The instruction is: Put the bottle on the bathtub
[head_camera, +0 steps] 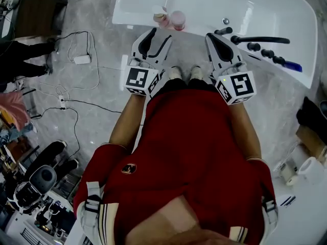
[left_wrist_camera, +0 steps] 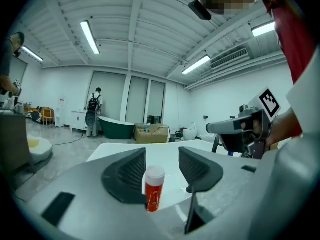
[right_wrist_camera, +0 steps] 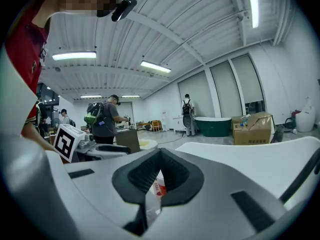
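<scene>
Two small bottles stand on the near rim of the white bathtub: a red one with a white cap and a pink-capped one. My left gripper hovers just short of them with its jaws open and nothing held. In the left gripper view the red bottle stands upright on the rim beyond the gap between the spread fingers. My right gripper points at the rim further right, jaws shut and empty. In the right gripper view only a sliver of a red and white bottle shows below the shut tips.
A black faucet with knobs sits on the tub's right rim, a blue item beside it. Cables and a power adapter lie on the marble floor at the left. A paper roll is at the right. Other people stand far off.
</scene>
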### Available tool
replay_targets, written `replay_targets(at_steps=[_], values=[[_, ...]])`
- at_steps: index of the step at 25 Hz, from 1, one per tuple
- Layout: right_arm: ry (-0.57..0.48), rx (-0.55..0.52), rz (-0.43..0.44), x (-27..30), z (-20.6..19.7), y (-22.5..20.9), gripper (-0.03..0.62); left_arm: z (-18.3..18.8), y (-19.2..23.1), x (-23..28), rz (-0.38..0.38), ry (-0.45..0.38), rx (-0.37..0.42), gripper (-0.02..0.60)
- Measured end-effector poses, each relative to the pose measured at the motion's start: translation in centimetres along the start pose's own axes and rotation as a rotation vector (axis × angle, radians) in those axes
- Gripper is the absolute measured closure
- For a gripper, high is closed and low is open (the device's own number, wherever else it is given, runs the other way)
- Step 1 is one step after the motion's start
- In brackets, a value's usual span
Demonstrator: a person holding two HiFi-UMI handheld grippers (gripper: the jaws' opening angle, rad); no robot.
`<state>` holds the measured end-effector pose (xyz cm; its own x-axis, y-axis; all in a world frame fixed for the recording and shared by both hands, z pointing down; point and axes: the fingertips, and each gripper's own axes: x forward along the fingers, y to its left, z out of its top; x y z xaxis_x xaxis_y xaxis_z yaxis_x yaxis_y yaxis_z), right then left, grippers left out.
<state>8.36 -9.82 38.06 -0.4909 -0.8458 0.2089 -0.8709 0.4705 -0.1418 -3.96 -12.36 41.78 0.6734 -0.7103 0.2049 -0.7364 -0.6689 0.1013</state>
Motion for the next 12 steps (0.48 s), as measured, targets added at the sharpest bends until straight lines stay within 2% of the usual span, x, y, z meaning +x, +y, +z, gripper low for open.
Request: replay_targets(at_steps=[12], values=[[-0.066,0.010,0.071,0.2,2.2,1.5,0.595,5.1,-3.5,-1.1,-0.018,-0.056,0.054,0.542]])
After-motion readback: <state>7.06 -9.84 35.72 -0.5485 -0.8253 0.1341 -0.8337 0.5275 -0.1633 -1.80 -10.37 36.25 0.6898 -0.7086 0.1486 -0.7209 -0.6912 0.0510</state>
